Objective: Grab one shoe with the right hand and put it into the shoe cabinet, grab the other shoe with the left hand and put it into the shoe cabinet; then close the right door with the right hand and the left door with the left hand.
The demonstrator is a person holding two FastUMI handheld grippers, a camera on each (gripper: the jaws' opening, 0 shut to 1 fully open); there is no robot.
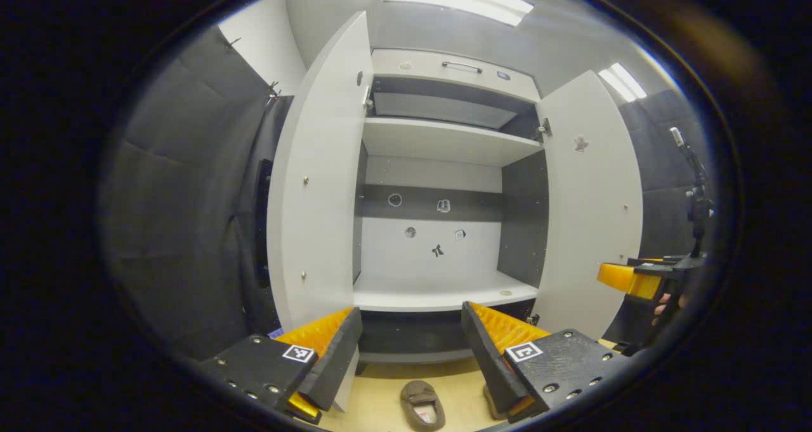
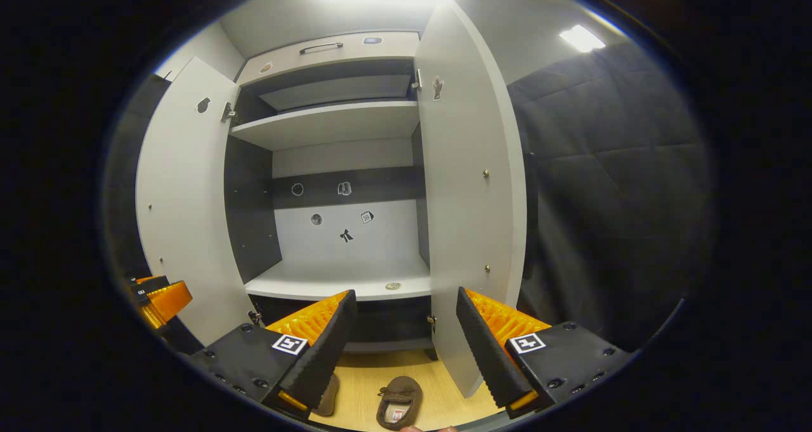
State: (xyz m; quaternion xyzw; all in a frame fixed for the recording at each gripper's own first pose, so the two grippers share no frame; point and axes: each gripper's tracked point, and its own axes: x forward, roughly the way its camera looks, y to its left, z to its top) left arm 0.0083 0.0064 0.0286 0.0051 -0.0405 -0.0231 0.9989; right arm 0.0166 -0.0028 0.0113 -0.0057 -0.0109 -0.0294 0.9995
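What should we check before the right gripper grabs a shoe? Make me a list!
1. Right gripper open and holding nothing: ok.
2. Left gripper open and holding nothing: ok.
3. Brown shoe on the wooden floor in front of the shoe cabinet, within sight: ok.
4. Second shoe located: partly hidden behind a finger, cannot tell its pose.
5. Right door and left door open: ok.
6. Lower shelf has room for shoes: ok.
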